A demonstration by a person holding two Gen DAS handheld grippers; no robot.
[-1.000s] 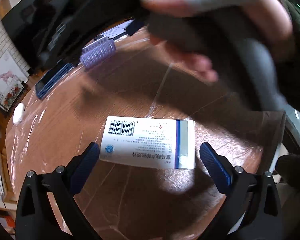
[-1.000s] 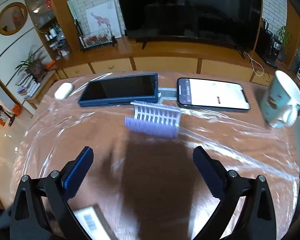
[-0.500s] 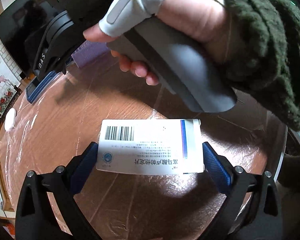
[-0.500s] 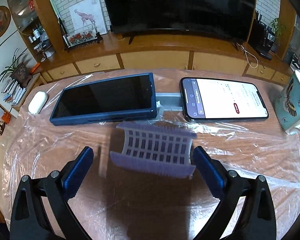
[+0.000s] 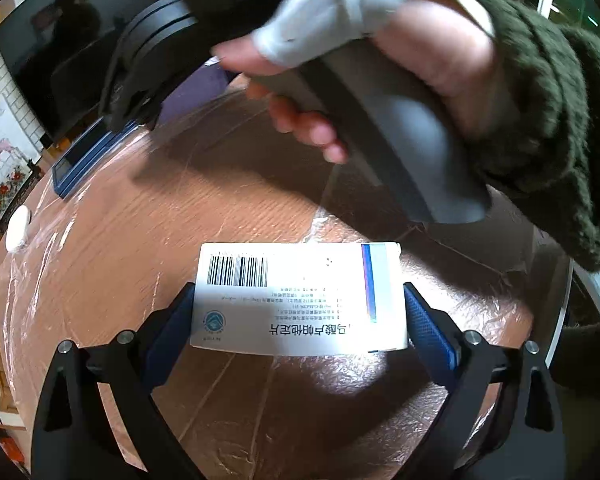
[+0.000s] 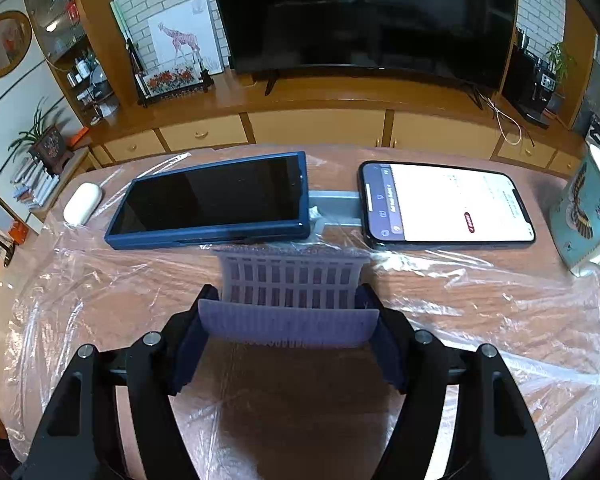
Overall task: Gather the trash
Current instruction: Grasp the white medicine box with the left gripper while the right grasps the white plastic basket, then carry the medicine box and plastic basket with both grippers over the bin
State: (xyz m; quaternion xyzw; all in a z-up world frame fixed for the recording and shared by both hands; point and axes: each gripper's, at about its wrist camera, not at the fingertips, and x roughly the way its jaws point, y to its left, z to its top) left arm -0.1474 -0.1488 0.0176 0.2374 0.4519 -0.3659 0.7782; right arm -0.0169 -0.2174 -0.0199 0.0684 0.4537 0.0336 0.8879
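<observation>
The left tool point(image 5: 298, 316) clamps a box point(image 5: 296, 298) endwise, ready to lift off the worktop point(image 5: 140, 216). The right tool point(image 6: 290, 320) is closing around a roller point(image 6: 290, 300), pads apparently touching; phones point(image 6: 212, 200) lie beyond, not trash.

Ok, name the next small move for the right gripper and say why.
Probably finish the squeeze before lifting. The right gripper has the purple hair roller between its jaws, which are closing, and the pads look to meet the roller's ends. The roller sits on the plastic-covered table, so a firm hold should come first.
</observation>
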